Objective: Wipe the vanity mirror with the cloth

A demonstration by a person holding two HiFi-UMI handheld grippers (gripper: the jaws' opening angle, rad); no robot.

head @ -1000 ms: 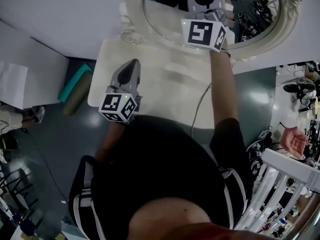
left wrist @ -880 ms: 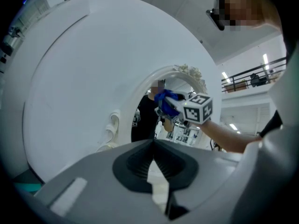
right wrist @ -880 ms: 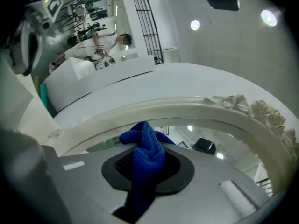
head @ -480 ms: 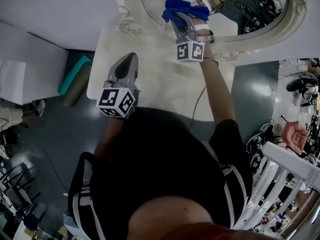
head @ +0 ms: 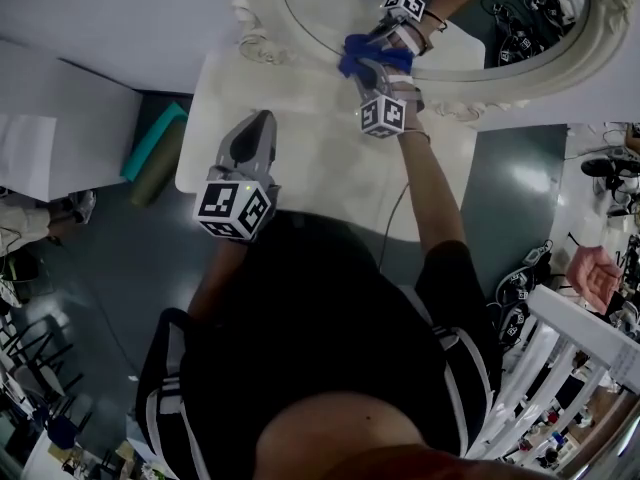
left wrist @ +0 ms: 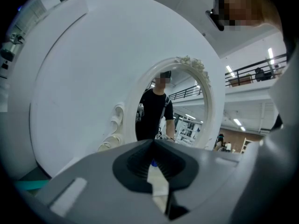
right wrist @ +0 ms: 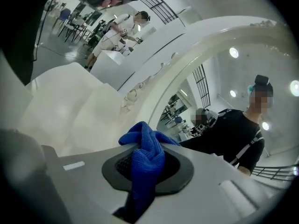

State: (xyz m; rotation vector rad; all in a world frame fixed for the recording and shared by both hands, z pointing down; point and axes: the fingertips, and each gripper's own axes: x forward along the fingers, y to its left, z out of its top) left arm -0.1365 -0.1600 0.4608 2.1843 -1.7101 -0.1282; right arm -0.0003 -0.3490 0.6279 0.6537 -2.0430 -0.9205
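The vanity table (head: 300, 168) is a white surface set against the wall. The vanity mirror (head: 500, 23) stands at its far edge. The oval glass is enclosed by an ornate cream frame (head: 265, 13).

The left gripper (head: 262, 120) is held above the left part of the table, well apart from the mirror. Its jaws are pressed together and nothing is held between them. It takes no part in the wipe.

The right gripper (head: 378, 68) is raised to the lower left part of the glass, just inside the frame. Its jaws are clamped on the blue cloth (right wrist: 142, 146). A bunched fold stands out beyond the jaw tips, toward the glass. In the head view the cloth is seen meeting its own reflection, so contact with the glass is judged likely but cannot be confirmed.

The step in hand is judged to be the wiping stroke itself. The following practice is advised:

- Only the protruding fold is to be pressed to the glass. The hard jaw tips are to be kept off it, so that scratching is avoided.
- Light, even pressure is to be applied, since a free-standing mirror may be tipped or pushed back.
- Overlapping passes are to be made across the whole oval, because only its lower edge is reached at present.
- The carved relief of the frame is to be avoided, as the cloth may be snagged and pulled from the jaws.
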